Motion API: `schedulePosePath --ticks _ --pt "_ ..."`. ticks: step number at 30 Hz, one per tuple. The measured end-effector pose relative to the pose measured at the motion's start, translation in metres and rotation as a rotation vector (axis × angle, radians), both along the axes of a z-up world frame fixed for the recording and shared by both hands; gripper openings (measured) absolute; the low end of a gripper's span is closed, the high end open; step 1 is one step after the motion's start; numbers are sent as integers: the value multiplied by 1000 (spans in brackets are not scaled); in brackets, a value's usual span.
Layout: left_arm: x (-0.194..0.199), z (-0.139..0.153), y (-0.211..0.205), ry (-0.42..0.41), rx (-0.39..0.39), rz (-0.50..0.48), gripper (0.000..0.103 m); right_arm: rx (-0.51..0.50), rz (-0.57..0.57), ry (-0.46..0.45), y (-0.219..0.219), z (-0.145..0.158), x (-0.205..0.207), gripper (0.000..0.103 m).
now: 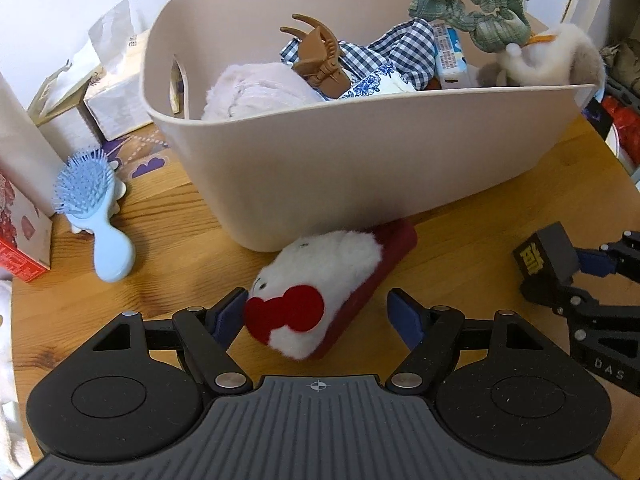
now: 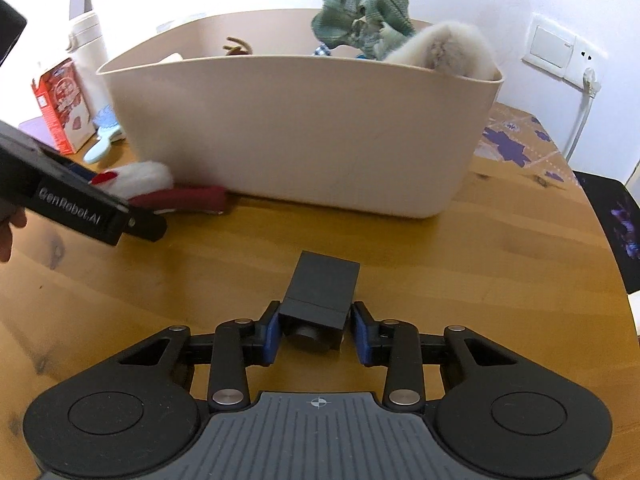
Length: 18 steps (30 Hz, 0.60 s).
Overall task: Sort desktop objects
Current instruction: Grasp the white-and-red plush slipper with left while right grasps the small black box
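Observation:
A fluffy white pouch (image 1: 320, 280) with a red bow and a dark red back lies on the wooden table, against the front wall of the beige bin (image 1: 360, 168). My left gripper (image 1: 316, 314) is open around the pouch's near end, its right pad clear of the fur. In the right wrist view my right gripper (image 2: 318, 332) is shut on a small black box (image 2: 320, 292) just above the table. The same box (image 1: 544, 258) shows at the right edge of the left wrist view. The pouch (image 2: 148, 178) lies left of the bin (image 2: 300, 132), partly hidden by my left gripper's body.
The bin holds a green scrunchie (image 1: 472, 4), a brown claw clip (image 1: 316, 56), checked cloth and furry items. A light blue hairbrush (image 1: 96, 216), a red carton (image 1: 20, 248) and tissue boxes (image 1: 116, 92) stand at the left. A wall socket (image 2: 560, 52) is behind.

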State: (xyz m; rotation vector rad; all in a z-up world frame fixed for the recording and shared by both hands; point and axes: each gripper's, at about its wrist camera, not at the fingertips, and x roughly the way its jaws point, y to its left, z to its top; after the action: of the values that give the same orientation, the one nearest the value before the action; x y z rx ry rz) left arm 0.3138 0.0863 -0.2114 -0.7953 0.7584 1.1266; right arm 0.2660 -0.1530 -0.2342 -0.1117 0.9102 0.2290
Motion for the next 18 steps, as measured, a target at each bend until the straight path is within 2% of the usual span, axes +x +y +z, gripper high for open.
schedulePosePath --ticks 5,6,8,10,14,18 --pt "4 -3 6 4 -14 36 76 -5 2 -5 -2 0 14 37" --pt "5 -3 7 -5 -14 41 71 -8 1 -5 -3 0 16 44" --pt "6 -3 9 -15 -22 39 65 -8 1 -8 -3 0 20 44" --pt "10 -2 10 -2 -17 24 63 -13 8 -14 -2 -1 23 42" --pt "14 0 7 -2 -6 -4 56 -10 17 -15 -1 -1 25 30" --pt "15 2 4 -6 -4 -25 50 -8 19 -11 -1 0 25 29"
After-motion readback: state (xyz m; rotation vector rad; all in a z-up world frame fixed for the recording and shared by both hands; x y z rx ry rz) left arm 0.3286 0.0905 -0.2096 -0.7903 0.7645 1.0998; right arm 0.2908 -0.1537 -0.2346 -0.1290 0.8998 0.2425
